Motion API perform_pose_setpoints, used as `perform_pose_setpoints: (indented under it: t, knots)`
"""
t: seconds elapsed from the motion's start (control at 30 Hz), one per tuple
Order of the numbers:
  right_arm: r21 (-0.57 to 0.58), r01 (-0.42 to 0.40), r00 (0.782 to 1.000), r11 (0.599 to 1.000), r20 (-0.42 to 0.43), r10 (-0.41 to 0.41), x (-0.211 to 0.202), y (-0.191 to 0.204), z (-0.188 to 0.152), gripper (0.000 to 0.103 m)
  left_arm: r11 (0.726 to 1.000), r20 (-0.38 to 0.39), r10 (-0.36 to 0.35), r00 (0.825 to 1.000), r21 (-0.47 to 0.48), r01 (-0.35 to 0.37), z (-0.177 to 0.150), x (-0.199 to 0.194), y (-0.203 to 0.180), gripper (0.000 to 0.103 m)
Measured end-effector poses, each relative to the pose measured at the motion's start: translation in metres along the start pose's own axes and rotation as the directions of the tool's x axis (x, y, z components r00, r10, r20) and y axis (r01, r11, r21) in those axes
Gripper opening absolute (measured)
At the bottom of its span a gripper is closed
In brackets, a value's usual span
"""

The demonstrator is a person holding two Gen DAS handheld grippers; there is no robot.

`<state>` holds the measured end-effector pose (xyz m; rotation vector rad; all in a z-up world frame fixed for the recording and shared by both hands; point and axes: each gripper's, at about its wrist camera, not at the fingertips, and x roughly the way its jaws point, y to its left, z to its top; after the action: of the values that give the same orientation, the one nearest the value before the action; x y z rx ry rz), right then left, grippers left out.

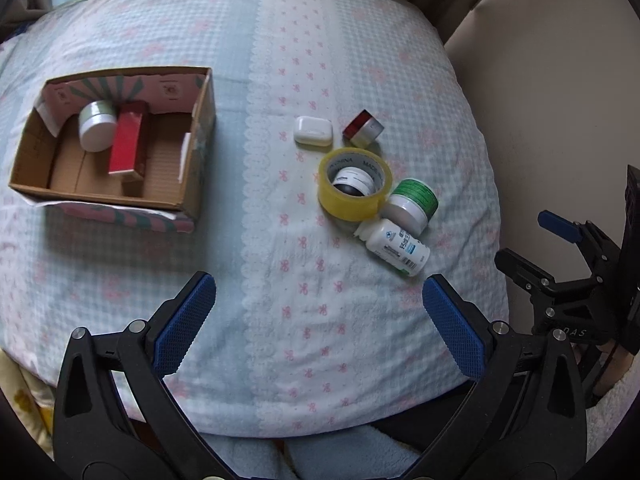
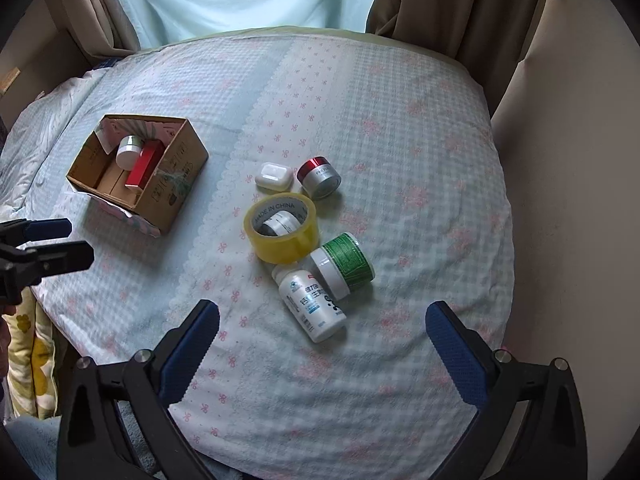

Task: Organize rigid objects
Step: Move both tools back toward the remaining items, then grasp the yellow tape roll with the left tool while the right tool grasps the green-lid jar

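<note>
An open cardboard box (image 1: 196, 184) (image 2: 176, 196) sits on the bed at the left and holds a white jar (image 1: 96, 126) and a red carton (image 1: 127, 142). To its right lie a white earbud case (image 1: 313, 130) (image 2: 274, 177), a red-lidded jar (image 1: 363, 129) (image 2: 320, 177), a yellow tape roll (image 1: 352, 200) (image 2: 286, 246) with a small bottle inside, a green-labelled jar (image 1: 410, 202) (image 2: 344, 268) and a white pill bottle (image 1: 396, 248) (image 2: 314, 306). My left gripper (image 1: 318, 304) is open and empty, near the bed's front. My right gripper (image 2: 322, 332) is open and empty, just short of the pill bottle.
The bed has a light blue checked cover (image 1: 280, 60) (image 2: 400, 120). A beige wall (image 2: 568, 200) runs along the right side and curtains (image 2: 452, 4) hang behind. The right gripper shows at the right edge of the left wrist view (image 1: 560, 240).
</note>
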<state>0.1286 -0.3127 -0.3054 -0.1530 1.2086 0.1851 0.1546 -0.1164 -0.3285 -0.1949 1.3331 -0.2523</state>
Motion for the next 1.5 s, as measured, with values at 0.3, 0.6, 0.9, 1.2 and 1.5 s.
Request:
perform_pose_setpoints:
  t: [0.3,0.6,0.9,1.2,1.5]
  knots:
    - [-0.101,0.011,0.996,0.995,-0.086,-0.02,0.082,-0.033,0.014,0.102,0.999,-0.087,-0.038,0.996,-0.013,0.037,0.034,0.108,-0.03,0.103]
    - [-0.243,-0.055,0.992,0.969,-0.127,0.025,0.148,-0.028,0.014,0.09,0.997,-0.155,-0.067,0.986,-0.059,0.058,0.056,0.193,-0.026,0.103]
    - [-0.228,-0.118,0.985,0.966,-0.154,0.083,0.18,-0.029,0.02,0.07,0.986,-0.165,-0.124,0.978,-0.131,0.103,0.072,0.228,-0.024,0.103]
    - [-0.269,-0.129,0.984,0.954,-0.155,0.089,0.185,-0.02,0.016,0.057,0.992,-0.162,-0.099,0.982,-0.094,0.085,0.075,0.242,-0.035,0.099]
    - [-0.269,-0.132,0.982,0.954,-0.166,0.089,0.186,-0.019,0.019,0.057,0.994,-0.135,-0.079,0.988,-0.083,0.069,0.077,0.229,-0.033,0.098]
